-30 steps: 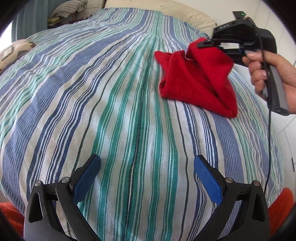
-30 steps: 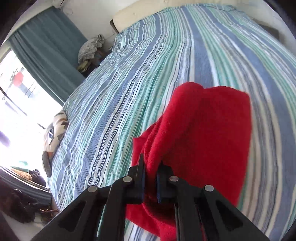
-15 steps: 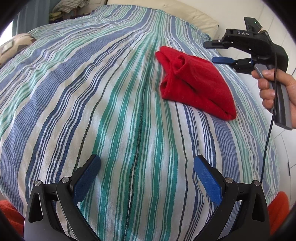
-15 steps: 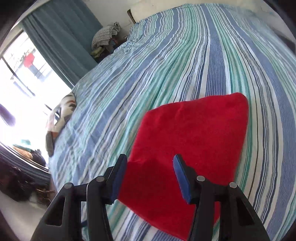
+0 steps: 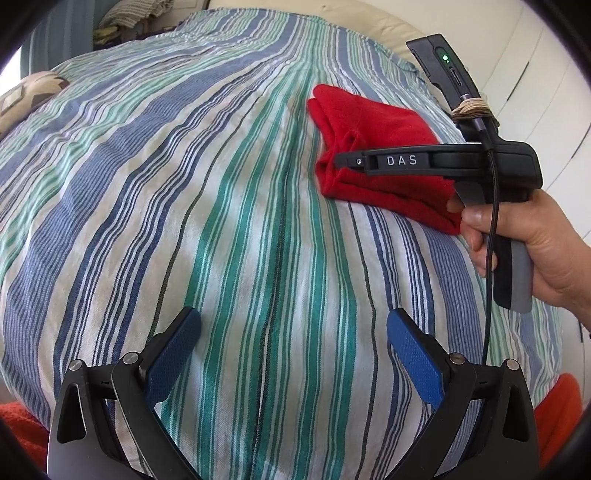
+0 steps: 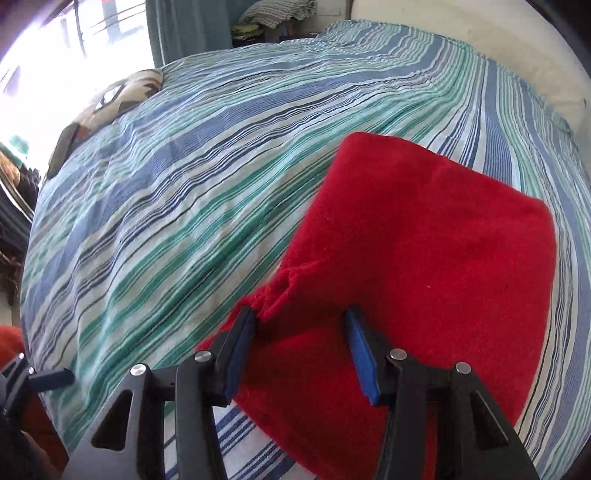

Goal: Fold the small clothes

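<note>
1. Left wrist view: the left tool point(image 5: 293, 326) hangs over the striped bedspread point(image 5: 184, 184) with its two blue pads point(image 5: 413, 356) spread wide apart and only bare cover between them.
2. Same view: the red cloth point(image 5: 373, 122), folded into a flat bundle, lies on the bed toward the far right, near the cream headboard cushion point(image 5: 369, 26). It is well apart from the left tool.
3. Same view: the right tool point(image 5: 343, 160) reaches in from the right, seen side-on, so its gap cannot be read here. Its black finger marked with white letters lies across the near part of the red cloth. A hand point(image 5: 532, 243) grips the grey handle, and a black cable point(image 5: 489, 258) hangs down from the body.
4. Same view: a patterned pillow point(image 5: 26, 99) sits at the left edge of the bed.
5. Right wrist view: the right tool point(image 6: 301, 328) points down at the red cloth point(image 6: 424, 240), its blue pads point(image 6: 362, 354) standing partly apart. The near edge of the cloth, with a small pucker, lies between them; the left pad is just at that pucker, the right pad over flat fabric, and the cloth is not pinched.
6. Same view: the cloth rests flat on the striped bedspread point(image 6: 184, 184). The patterned pillow point(image 6: 118, 92) lies far left by a bright window point(image 6: 55, 55) with a teal curtain point(image 6: 177, 29).
</note>
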Available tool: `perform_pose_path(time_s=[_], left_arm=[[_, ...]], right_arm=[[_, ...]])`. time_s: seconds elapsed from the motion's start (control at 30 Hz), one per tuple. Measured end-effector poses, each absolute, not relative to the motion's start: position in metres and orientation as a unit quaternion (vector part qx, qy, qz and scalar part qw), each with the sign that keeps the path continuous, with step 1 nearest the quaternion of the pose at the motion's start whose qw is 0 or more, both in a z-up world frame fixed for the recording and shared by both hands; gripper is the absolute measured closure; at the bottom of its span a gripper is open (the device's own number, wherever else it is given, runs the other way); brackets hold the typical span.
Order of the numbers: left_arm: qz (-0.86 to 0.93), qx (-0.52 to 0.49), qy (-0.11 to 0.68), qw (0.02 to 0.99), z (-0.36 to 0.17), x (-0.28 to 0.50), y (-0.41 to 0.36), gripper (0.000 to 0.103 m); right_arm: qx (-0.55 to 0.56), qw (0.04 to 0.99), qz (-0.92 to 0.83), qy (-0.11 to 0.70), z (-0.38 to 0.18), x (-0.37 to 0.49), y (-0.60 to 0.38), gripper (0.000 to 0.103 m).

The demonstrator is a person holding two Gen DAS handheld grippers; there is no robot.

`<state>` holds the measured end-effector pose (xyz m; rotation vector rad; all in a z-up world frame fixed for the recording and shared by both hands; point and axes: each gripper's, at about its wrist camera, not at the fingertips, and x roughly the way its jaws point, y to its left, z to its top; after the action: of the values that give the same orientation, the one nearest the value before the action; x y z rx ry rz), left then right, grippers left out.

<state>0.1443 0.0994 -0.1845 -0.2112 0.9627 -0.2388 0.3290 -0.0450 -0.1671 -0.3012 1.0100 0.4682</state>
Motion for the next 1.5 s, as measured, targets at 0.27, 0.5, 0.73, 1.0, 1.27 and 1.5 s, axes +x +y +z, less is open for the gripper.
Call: perform_pose_path(time_s=[0.27, 0.5, 0.73, 1.0, 1.27, 1.5], left_arm=[[-0.114, -0.09, 0.46, 0.876, -0.186, 0.142, 0.097, 0.002], [-0.111, -0.086, 0.46, 0.876, -0.187, 0.141, 0.096, 0.002], [-0.109, -0.071, 0.459, 0.879, -0.188, 0.14, 0.091, 0.002], [-0.106, -0.054, 0.46, 0.88, -0.19, 0.139, 0.088, 0.002], [-0.106, -0.06, 0.464, 0.878, -0.189, 0.141, 0.089, 0.002], [-0.105, -0.058, 0.467, 0.876, -0.191, 0.145, 0.088, 0.002]], right_arm=[[-0.159, 0.855, 0.219, 0.443, -0.137, 0.313, -0.047, 0.053], [-0.073, 0.899, 0.188, 0.389, -0.089, 0.274, -0.095, 0.053], [-0.059, 0.878, 0.15, 0.451, -0.136, 0.278, -0.129, 0.053], [-0.054, 0.869, 0.149, 0.469, -0.151, 0.263, -0.131, 0.053], [0.002, 0.901, 0.125, 0.415, -0.085, 0.313, -0.154, 0.053], [0.049, 0.878, 0.08, 0.47, -0.108, 0.396, -0.159, 0.053]])
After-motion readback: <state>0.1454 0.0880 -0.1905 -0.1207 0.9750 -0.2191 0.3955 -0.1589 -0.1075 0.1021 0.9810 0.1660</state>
